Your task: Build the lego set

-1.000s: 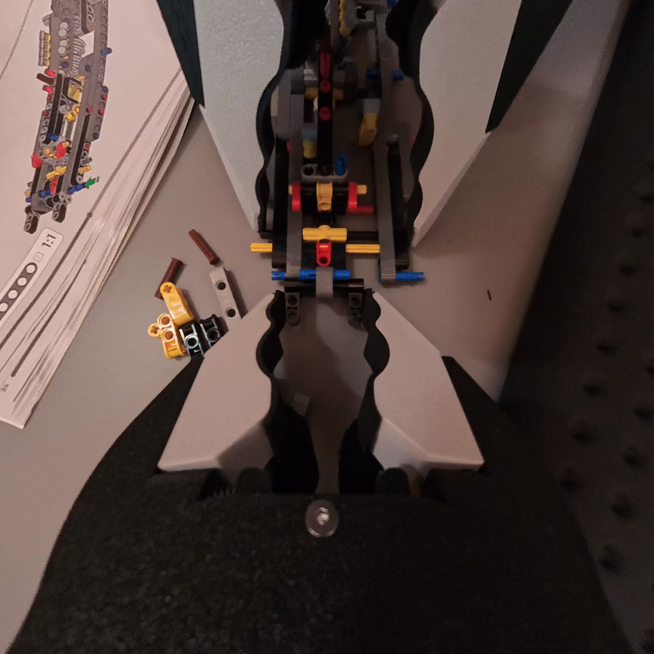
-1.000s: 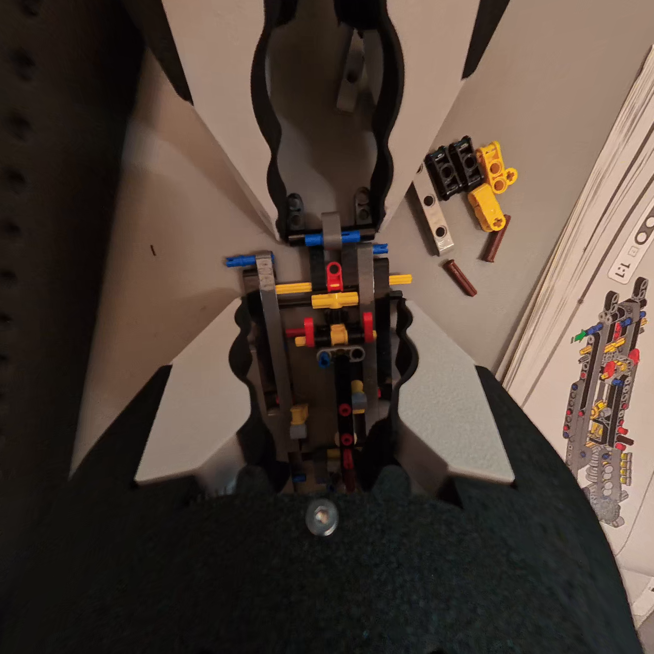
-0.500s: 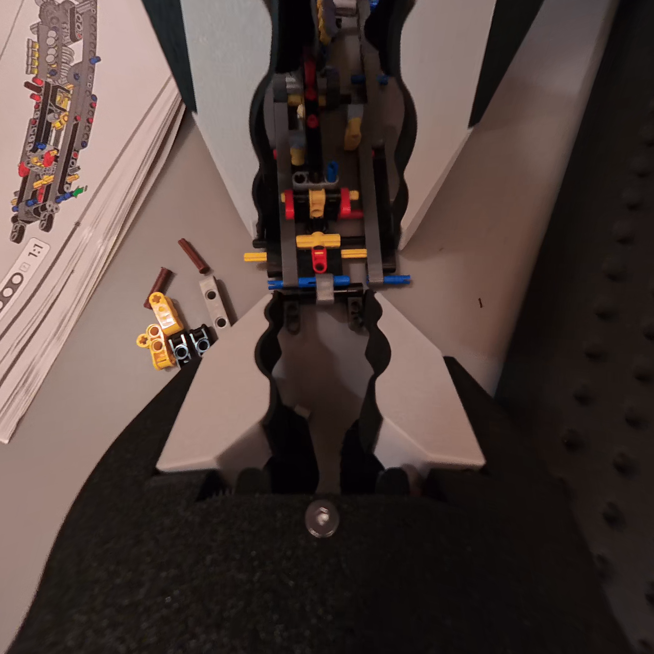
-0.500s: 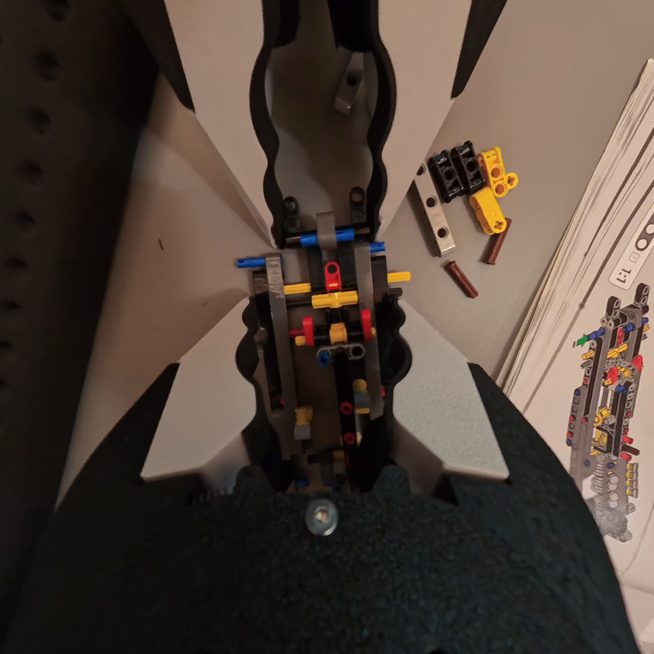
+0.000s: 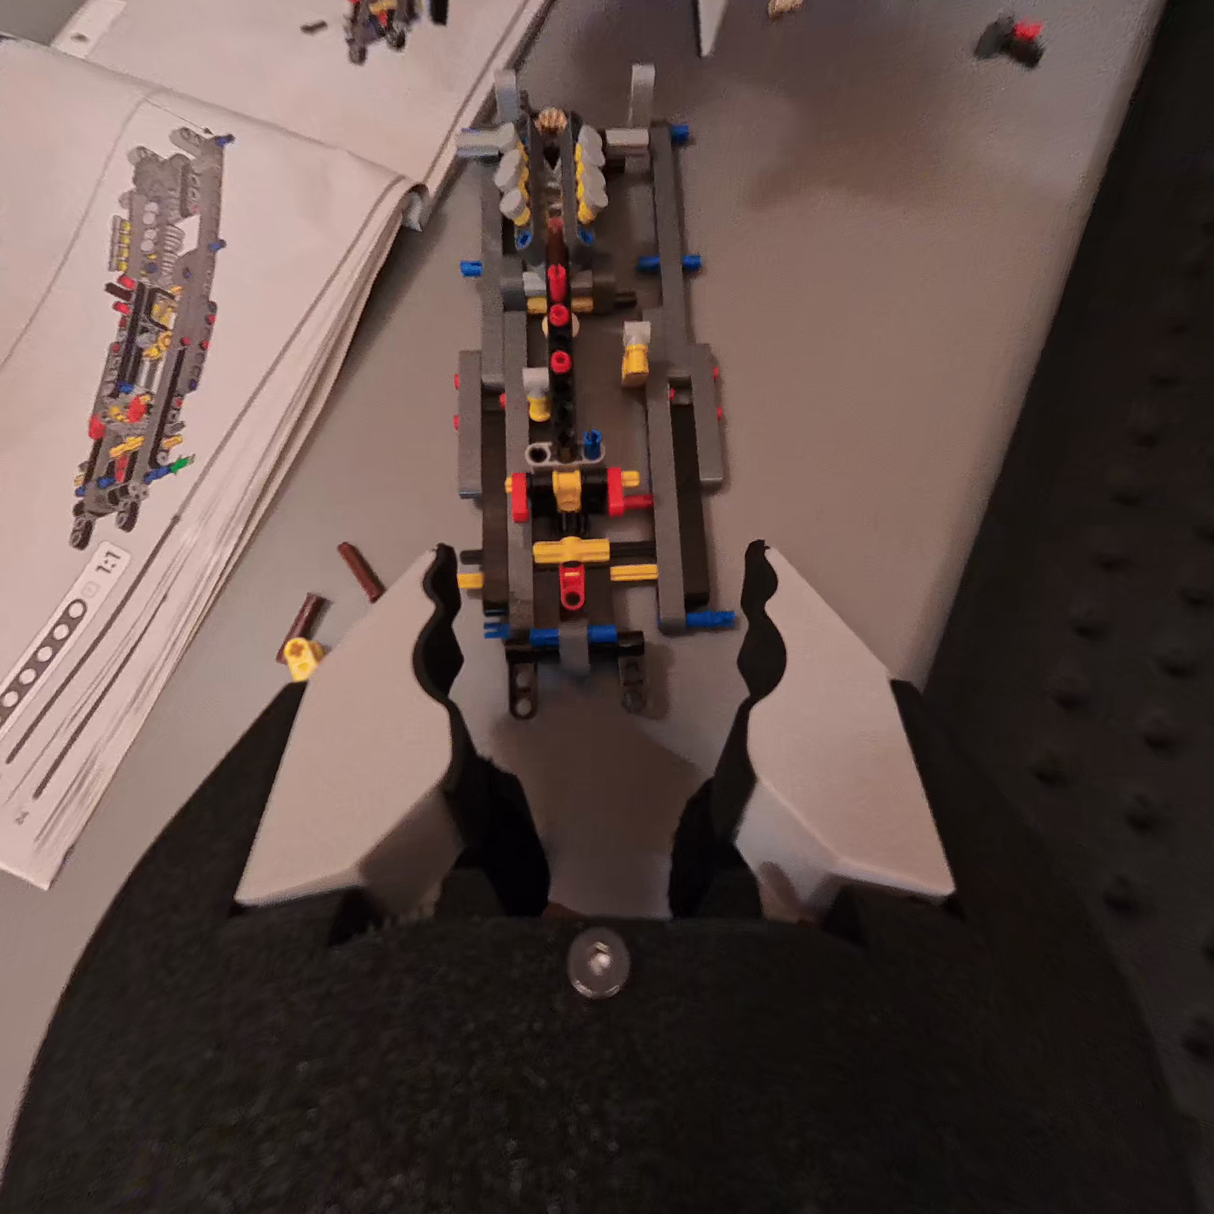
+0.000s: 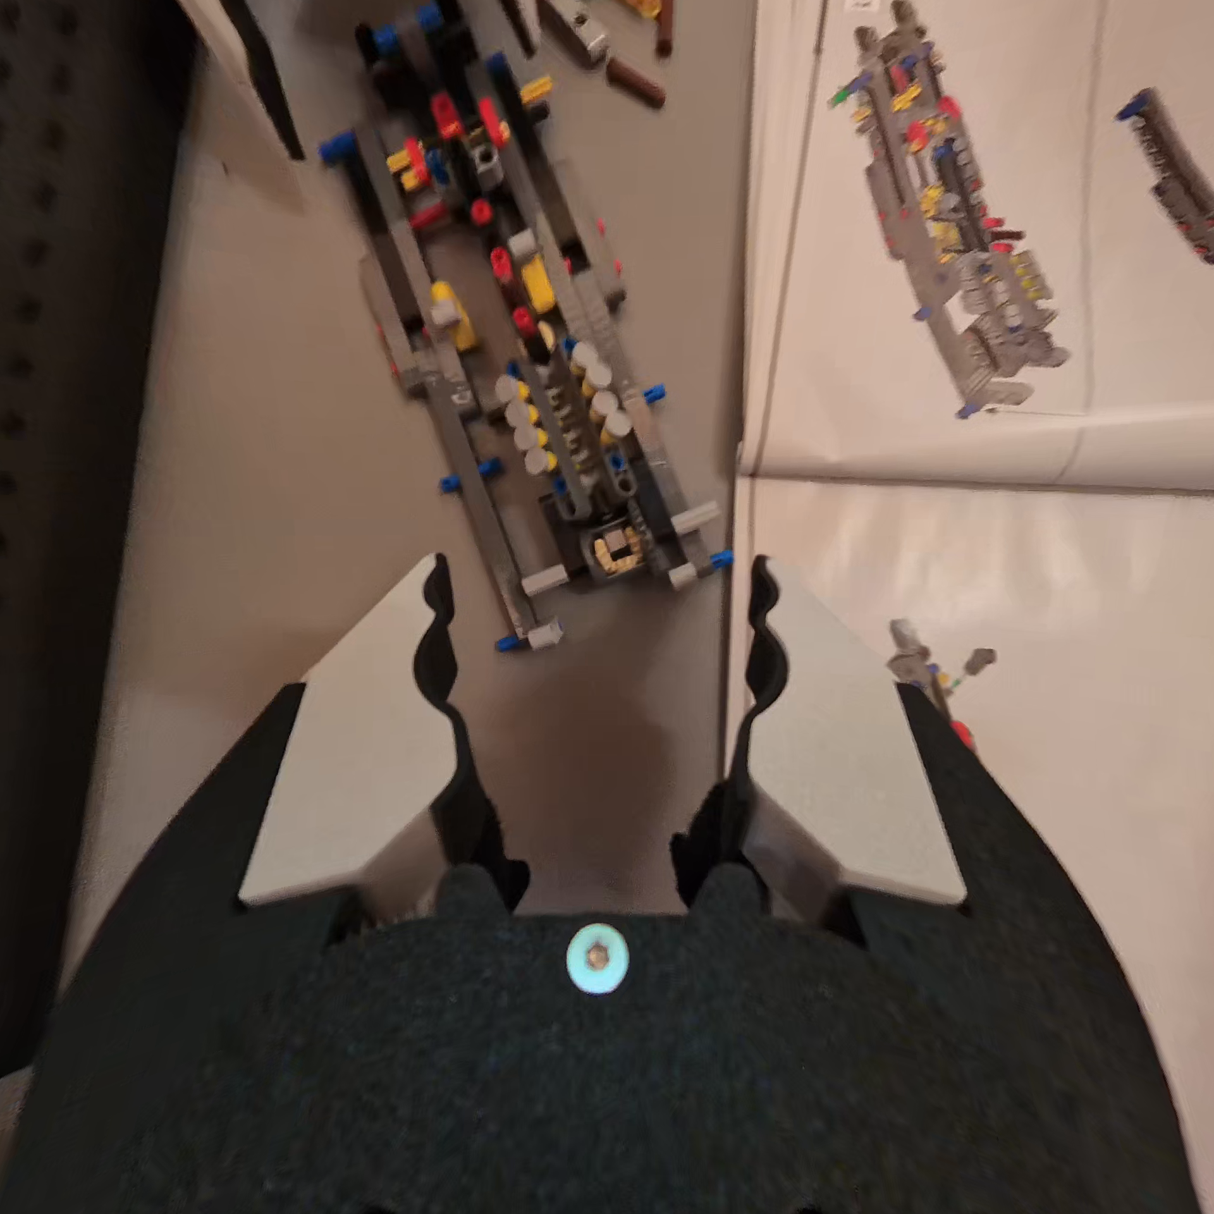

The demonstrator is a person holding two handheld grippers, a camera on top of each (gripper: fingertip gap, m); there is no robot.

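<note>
The long grey and black lego chassis (image 5: 665, 368), with red, yellow and blue pins, lies flat on the grey table (image 5: 854, 328). My left gripper (image 5: 596, 556) is open wide. Its fingers stand on either side of the chassis's near end without gripping it. In the right wrist view the chassis (image 6: 460, 420) lies slanted ahead of my right gripper (image 6: 596, 563), which is open, empty and just short of the chassis's gear end. Two brown pins (image 5: 360, 571) and a yellow connector (image 5: 303, 657) lie to the left of my left fingers.
The open instruction book (image 5: 197, 368) lies left of the chassis; in the right wrist view it (image 6: 985, 230) is on the right. A black studded mat (image 5: 1084, 591) borders the table. A small red and black piece (image 5: 1008, 36) lies far right. The gap from one gripper's tips to the other's is roughly 20 centimetres. The yellow connector (image 5: 303, 657) is about 6 centimetres from my left fingertips and 20 centimetres from my right.
Both grippers have opened and drawn back from the chassis. The right gripper has let go of it and the chassis now rests on the table by itself.
</note>
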